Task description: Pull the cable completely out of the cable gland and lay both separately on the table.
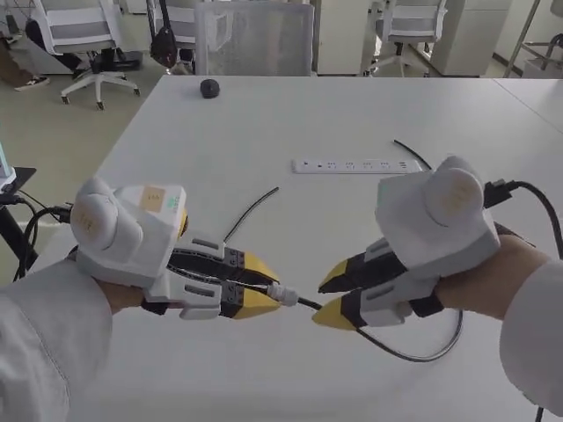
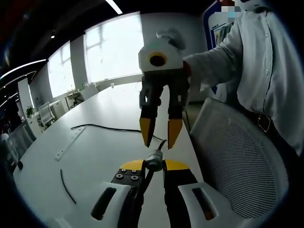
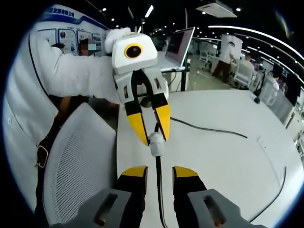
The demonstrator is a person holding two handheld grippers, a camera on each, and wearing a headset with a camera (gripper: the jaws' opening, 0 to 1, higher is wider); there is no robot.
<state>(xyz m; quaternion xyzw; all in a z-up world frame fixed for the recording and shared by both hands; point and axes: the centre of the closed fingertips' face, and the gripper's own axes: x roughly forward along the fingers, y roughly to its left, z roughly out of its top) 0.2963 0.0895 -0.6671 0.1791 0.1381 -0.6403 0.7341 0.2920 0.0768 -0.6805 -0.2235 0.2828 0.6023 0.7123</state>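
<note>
One cable gland, pale grey, sits pinched between the yellow tips of the left gripper, over the near part of the white table. One black cable comes out of the gland's end and is not yet out of it. It passes between the two jaws of the right gripper, then curves away under that gripper in a loop on the tabletop.

The left gripper's jaws are closed down to the width of the gland and grip it. In the left gripper view the gland shows between that gripper's own tips. The right gripper's jaws stand parted, wider than the cable, and neither tip presses on it. In the right gripper view the cable runs up the gap between them with space on each side. The two grippers point at each other, tips close but apart, with a short bare stretch of cable between them.

Farther out on the table lie one loose black wire, one white power strip and one dark mouse near the far edge. At least three office chairs stand beyond the table. Two white sleeves reach in from the bottom corners of the head view.
</note>
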